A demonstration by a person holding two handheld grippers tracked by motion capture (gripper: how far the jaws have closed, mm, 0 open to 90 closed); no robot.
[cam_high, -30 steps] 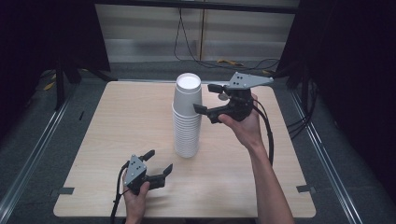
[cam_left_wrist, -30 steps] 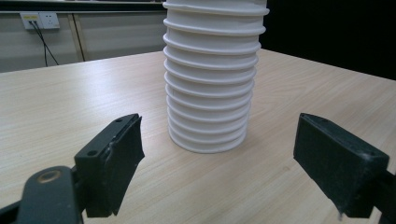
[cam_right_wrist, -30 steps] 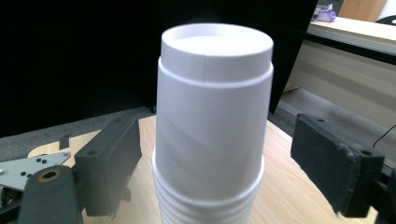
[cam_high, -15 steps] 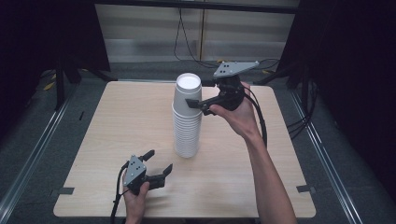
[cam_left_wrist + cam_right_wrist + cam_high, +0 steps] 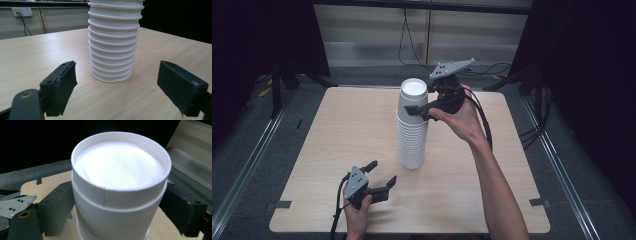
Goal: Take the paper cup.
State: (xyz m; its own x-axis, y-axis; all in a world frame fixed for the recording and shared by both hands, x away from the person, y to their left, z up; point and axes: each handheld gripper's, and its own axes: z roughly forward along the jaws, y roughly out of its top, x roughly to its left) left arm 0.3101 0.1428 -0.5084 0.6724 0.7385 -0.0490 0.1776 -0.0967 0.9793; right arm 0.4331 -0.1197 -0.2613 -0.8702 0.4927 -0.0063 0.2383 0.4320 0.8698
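A tall stack of white paper cups [image 5: 412, 145] stands upright in the middle of the wooden table [image 5: 337, 130]. My right gripper [image 5: 416, 111] is up at the top of the stack, with one black jaw pressed on each side of the top cup [image 5: 413, 95]. In the right gripper view the top cup [image 5: 120, 170] sits between the jaws, touching both. My left gripper [image 5: 382, 172] rests open on the table near the front edge, pointing at the base of the stack [image 5: 113, 37], a short way off with nothing held.
The table is ringed by grey floor with metal rails [image 5: 242, 170] on both sides. Cables [image 5: 407, 35] hang along the back wall. Black curtains stand at left and right. Tape marks [image 5: 279, 205] sit at the table's front corners.
My right gripper has moved left from beside the stack and risen a little, and its jaws now sit on either side of the top cup. The left gripper has stayed put.
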